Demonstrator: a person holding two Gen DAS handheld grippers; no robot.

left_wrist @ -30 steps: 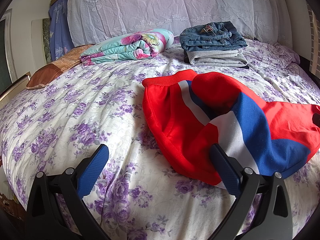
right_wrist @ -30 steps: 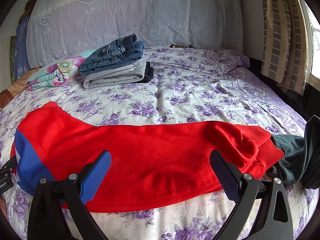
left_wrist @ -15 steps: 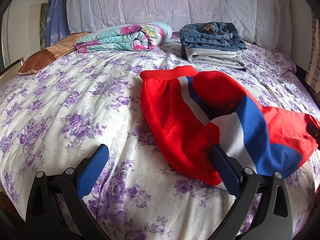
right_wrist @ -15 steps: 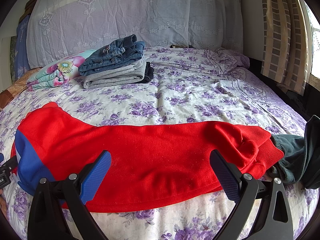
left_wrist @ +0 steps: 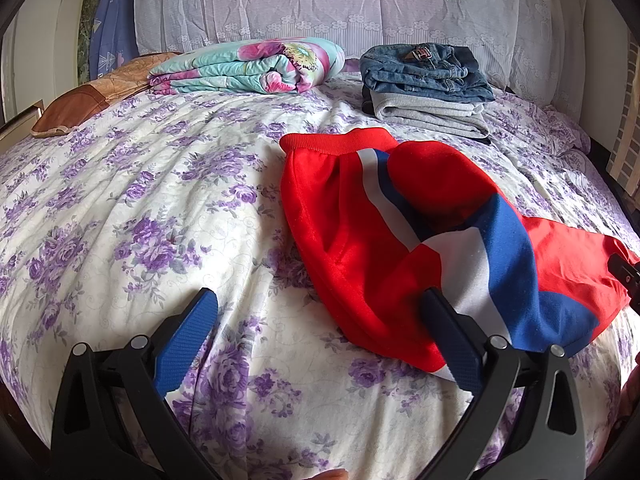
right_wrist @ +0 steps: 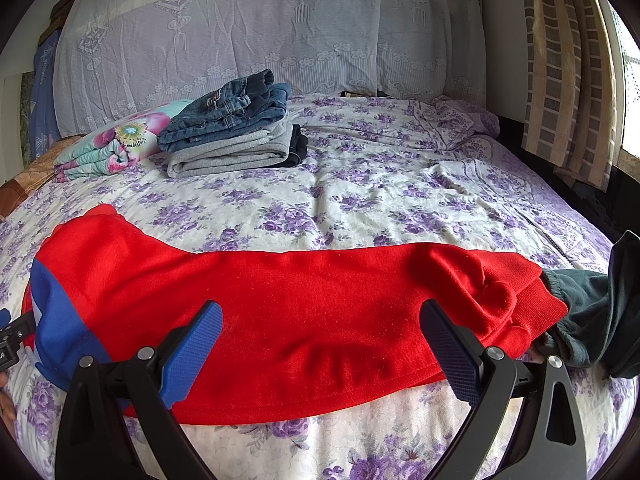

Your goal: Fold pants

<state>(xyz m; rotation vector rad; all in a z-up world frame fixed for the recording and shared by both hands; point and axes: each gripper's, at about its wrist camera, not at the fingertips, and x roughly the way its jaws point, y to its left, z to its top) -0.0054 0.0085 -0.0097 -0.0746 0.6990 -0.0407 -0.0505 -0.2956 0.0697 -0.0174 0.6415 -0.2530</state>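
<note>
Purple flowers covered the bed (left_wrist: 132, 208) where our red pants (right_wrist: 304, 316) lay long-ways from left to right near the front edge, waistband (left_wrist: 336, 142) at the left, cuffs (right_wrist: 536, 308) at the right. Our left gripper (left_wrist: 320, 332) and right gripper (right_wrist: 320, 340) were both wide open, holding nothing.

Floral-sheeted bed (right_wrist: 400, 200), lace-covered headboard (right_wrist: 280, 32), checked curtain (right_wrist: 568, 80) beside bright window (right_wrist: 630, 60).

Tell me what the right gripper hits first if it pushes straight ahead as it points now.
Most likely the red pants: the open right gripper straddles their leg, which lies across its path on the floral bedsheet. Depth is unclear, so it might skim just above the fabric.
</note>
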